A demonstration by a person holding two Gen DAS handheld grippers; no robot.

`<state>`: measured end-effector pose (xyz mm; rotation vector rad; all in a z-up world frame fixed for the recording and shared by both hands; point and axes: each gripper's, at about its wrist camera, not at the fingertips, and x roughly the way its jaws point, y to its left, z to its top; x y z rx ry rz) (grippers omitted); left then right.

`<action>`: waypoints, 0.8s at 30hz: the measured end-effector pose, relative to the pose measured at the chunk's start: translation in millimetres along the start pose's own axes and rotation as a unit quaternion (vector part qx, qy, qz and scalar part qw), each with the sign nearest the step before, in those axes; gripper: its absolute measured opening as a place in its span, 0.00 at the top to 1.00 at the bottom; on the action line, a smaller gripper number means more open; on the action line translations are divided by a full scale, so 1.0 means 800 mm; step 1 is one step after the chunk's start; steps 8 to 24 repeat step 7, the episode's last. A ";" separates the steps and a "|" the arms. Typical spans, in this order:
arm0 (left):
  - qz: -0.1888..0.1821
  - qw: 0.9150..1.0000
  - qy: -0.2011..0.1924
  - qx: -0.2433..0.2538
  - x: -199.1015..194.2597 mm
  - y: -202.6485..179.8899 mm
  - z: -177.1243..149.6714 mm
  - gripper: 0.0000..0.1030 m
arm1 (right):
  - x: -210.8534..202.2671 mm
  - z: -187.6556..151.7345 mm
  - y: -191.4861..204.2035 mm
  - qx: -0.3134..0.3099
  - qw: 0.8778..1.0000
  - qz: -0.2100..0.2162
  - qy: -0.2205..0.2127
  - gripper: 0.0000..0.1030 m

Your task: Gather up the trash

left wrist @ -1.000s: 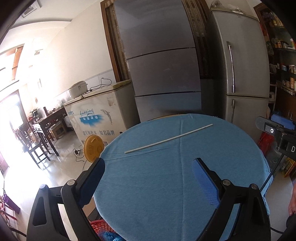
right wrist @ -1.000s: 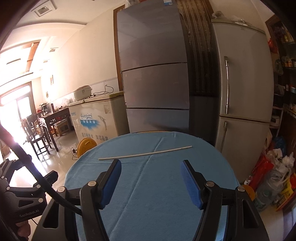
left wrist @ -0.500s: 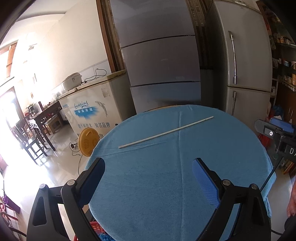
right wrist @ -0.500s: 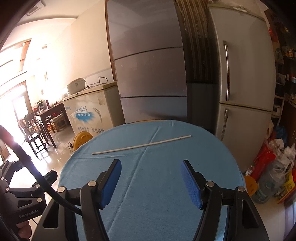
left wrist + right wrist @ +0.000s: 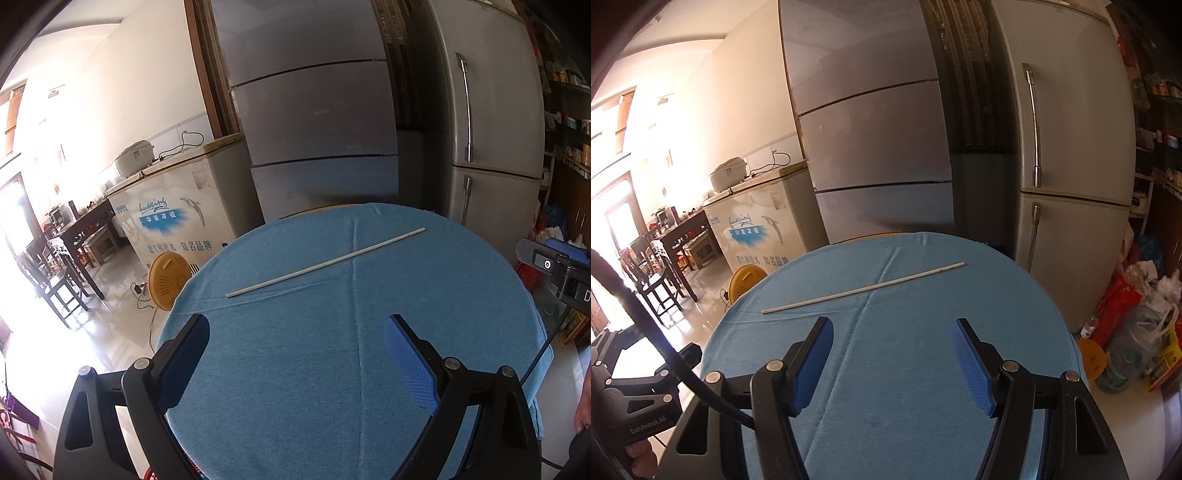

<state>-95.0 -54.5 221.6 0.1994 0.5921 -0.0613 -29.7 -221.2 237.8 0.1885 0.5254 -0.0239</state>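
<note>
A long thin white stick (image 5: 325, 263) lies slantwise on the far half of a round table with a blue cloth (image 5: 332, 369). It also shows in the right wrist view (image 5: 862, 289) on the same cloth (image 5: 905, 369). My left gripper (image 5: 296, 328) is open and empty, above the near part of the table, short of the stick. My right gripper (image 5: 892, 330) is open and empty, also short of the stick.
Two grey fridges (image 5: 314, 110) (image 5: 491, 110) stand behind the table. A white chest freezer (image 5: 173, 206) and a yellow fan (image 5: 170, 275) stand at the left. Bags of clutter (image 5: 1137, 314) lie on the floor at the right. A red basket rim (image 5: 147, 474) shows below the table.
Both grippers have moved forward over the table and tilted down a little; the stick sits closer in both views. Both stay open.
</note>
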 end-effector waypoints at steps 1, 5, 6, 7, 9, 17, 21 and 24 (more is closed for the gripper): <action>-0.002 1.000 0.002 0.000 0.004 -0.001 -0.001 0.07 | 0.002 -0.001 -0.001 0.001 1.000 0.000 0.002 0.32; -0.033 0.999 0.014 -0.001 0.029 -0.005 -0.011 0.07 | 0.020 -0.008 -0.006 0.006 1.000 -0.001 0.014 0.32; -0.047 0.999 0.023 -0.003 0.042 -0.006 -0.018 0.07 | 0.030 -0.013 -0.010 0.009 1.000 -0.002 0.017 0.32; -0.058 0.998 0.031 -0.006 0.057 -0.007 -0.026 0.07 | 0.039 -0.020 -0.015 0.012 1.000 -0.003 0.019 0.32; -0.058 0.998 0.031 -0.006 0.057 -0.007 -0.026 0.07 | 0.039 -0.020 -0.015 0.012 1.000 -0.003 0.019 0.32; -0.058 0.998 0.031 -0.006 0.057 -0.007 -0.026 0.07 | 0.039 -0.020 -0.015 0.012 1.000 -0.003 0.019 0.32; -0.058 0.998 0.031 -0.006 0.057 -0.007 -0.026 0.07 | 0.039 -0.020 -0.015 0.012 1.000 -0.003 0.019 0.32; -0.058 0.998 0.031 -0.006 0.057 -0.007 -0.026 0.07 | 0.039 -0.020 -0.015 0.012 1.000 -0.003 0.019 0.32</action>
